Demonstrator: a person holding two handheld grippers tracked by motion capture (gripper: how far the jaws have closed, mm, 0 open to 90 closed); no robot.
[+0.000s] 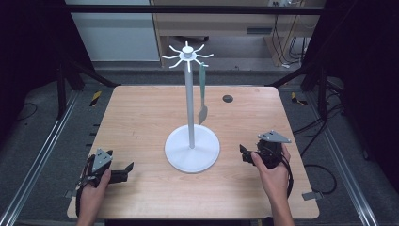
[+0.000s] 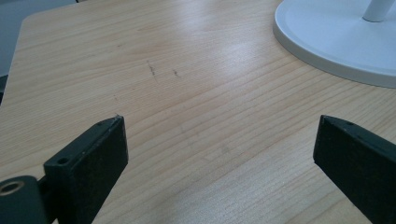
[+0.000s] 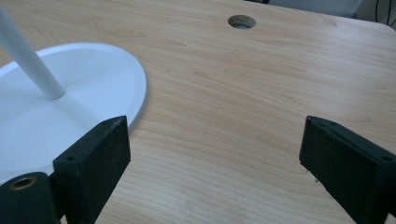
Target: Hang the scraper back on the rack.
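White stand (image 1: 190,141) upright at the middle of the desk (image 1: 141,117): round flat base, thin pole, a crown of short hooks at the top. Hanging from one hook, a slim utensil (image 1: 203,94) with a green handle and a pale blade, perhaps a small spatula, clear of the base. Left gripper (image 1: 123,171) near the front left corner, jaws wide apart over bare wood. Right gripper (image 1: 244,154) just right of the base, jaws likewise spread, holding nothing. Pale wood grain, a round cable hole (image 1: 227,98) toward the far right. Beyond, dark frame posts, grey floor, loose cables.
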